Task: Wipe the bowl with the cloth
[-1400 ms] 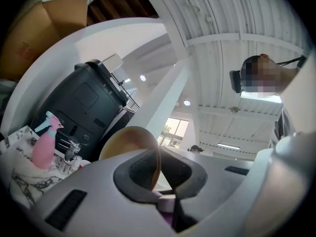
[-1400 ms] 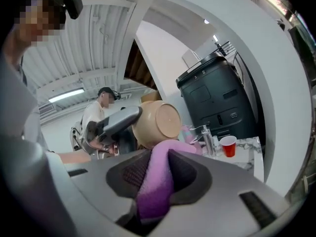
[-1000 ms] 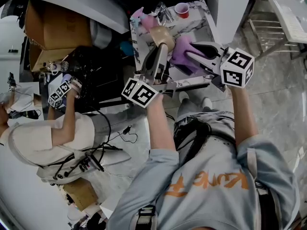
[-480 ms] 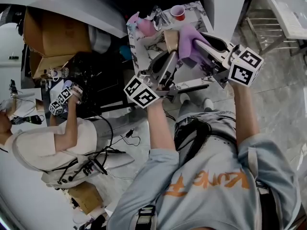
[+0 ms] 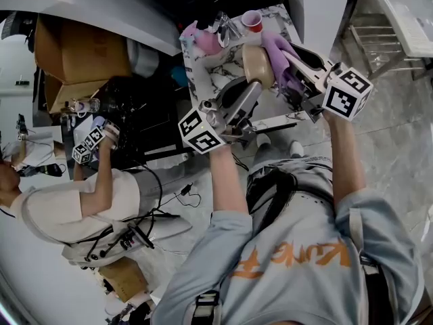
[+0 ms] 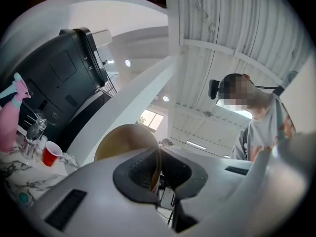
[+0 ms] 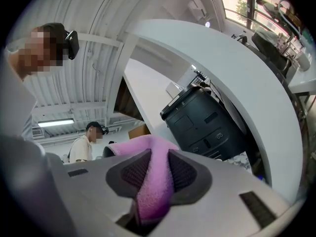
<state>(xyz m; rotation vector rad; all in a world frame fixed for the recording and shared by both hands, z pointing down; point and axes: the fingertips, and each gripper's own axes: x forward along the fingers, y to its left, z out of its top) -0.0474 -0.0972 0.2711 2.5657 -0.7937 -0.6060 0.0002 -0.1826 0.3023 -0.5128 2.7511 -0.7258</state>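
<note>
A tan bowl [image 5: 257, 64] is held up in the air above a marble table [image 5: 203, 80], tilted on its side. My left gripper [image 5: 250, 93] is shut on its rim; in the left gripper view the bowl [image 6: 126, 142] rises from between the black pads, its edge pinched. My right gripper [image 5: 287, 63] is shut on a purple cloth [image 5: 277, 49], which lies against the bowl's right side. In the right gripper view the cloth [image 7: 155, 177] is squeezed between both pads and bulges over the top.
On the marble table stand a red cup [image 5: 252, 19], a pink soft toy [image 5: 203, 39] and some glassware [image 5: 222, 26]. A cardboard box [image 5: 78, 53] sits at the left. Another person with grippers [image 5: 88, 144] is at the lower left.
Both grippers have lifted and swung right. The bowl has turned on its side, and the cloth has moved from beside it up against its right side.
</note>
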